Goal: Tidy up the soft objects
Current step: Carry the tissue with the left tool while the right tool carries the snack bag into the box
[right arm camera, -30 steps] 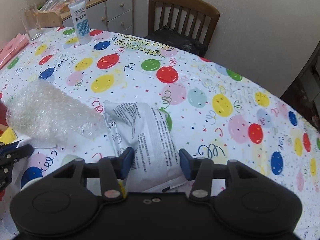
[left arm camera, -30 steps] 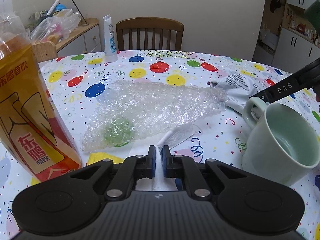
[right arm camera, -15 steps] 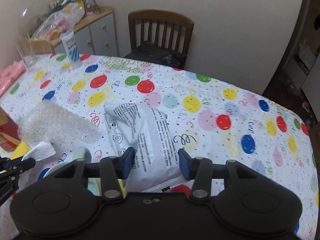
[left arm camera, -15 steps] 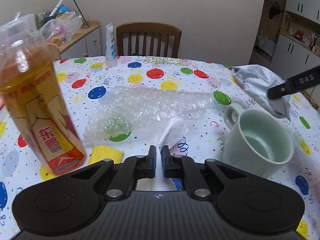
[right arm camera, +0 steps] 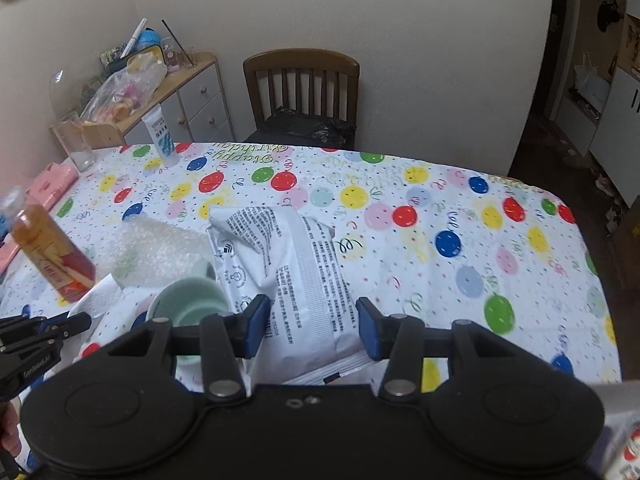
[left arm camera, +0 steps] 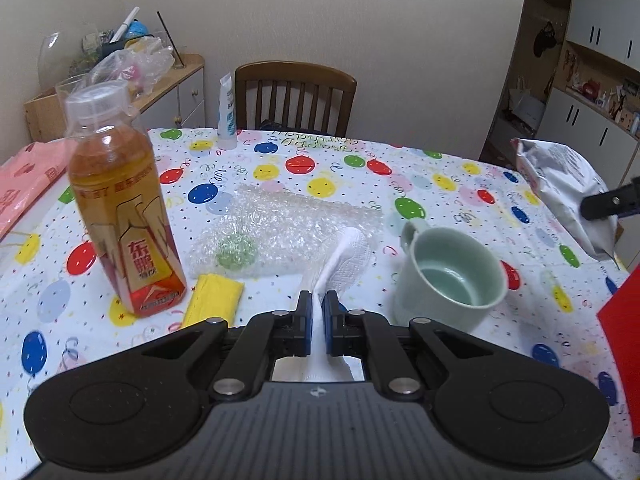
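My left gripper (left arm camera: pixel 317 316) is shut on a white paper tissue (left arm camera: pixel 346 258) and holds it above the table; the tissue also shows in the right wrist view (right arm camera: pixel 102 296). My right gripper (right arm camera: pixel 312 330) is shut on a white printed soft packet (right arm camera: pixel 288 264) and holds it raised above the table; the packet shows at the right edge of the left wrist view (left arm camera: pixel 568 192). A sheet of bubble wrap (left arm camera: pixel 288 232) lies on the balloon-print tablecloth (left arm camera: pixel 440 184), with a folded yellow cloth (left arm camera: pixel 214 300) in front of it.
An orange drink bottle (left arm camera: pixel 120 216) stands at the left, a pale green mug (left arm camera: pixel 448 280) at the right of my left gripper. A white tube (left arm camera: pixel 227 112) stands at the far edge before a wooden chair (left arm camera: pixel 296 92). A pink bag (left arm camera: pixel 24 184) lies far left.
Both grippers have risen and pulled back from the table, the left lifting the tissue and the right lifting the packet. The jaws have stayed as they were.
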Available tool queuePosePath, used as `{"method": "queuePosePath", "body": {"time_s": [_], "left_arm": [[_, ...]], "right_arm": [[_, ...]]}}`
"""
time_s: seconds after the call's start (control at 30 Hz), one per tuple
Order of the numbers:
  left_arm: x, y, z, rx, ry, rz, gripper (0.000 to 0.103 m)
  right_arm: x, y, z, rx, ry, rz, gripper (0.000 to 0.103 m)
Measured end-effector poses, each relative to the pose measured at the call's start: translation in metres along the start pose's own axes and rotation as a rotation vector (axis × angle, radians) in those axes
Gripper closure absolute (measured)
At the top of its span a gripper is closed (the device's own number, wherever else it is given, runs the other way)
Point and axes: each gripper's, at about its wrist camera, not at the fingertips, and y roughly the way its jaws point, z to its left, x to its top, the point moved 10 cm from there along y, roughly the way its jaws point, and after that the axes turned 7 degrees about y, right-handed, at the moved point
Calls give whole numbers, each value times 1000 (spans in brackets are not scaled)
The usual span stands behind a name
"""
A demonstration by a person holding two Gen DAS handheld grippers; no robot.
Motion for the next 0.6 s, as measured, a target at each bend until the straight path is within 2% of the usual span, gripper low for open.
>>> {"method": "queuePosePath", "body": {"time_s": [0.3,0.6], "left_arm": [[0,-47,-37,-36,-24,-27,97],[8,-90,-106,-82,15,-64,97]], "right_arm": [[-19,-65,-27,36,44,-42,56],[-43,-127,-76,60,83,-82,56]]}}
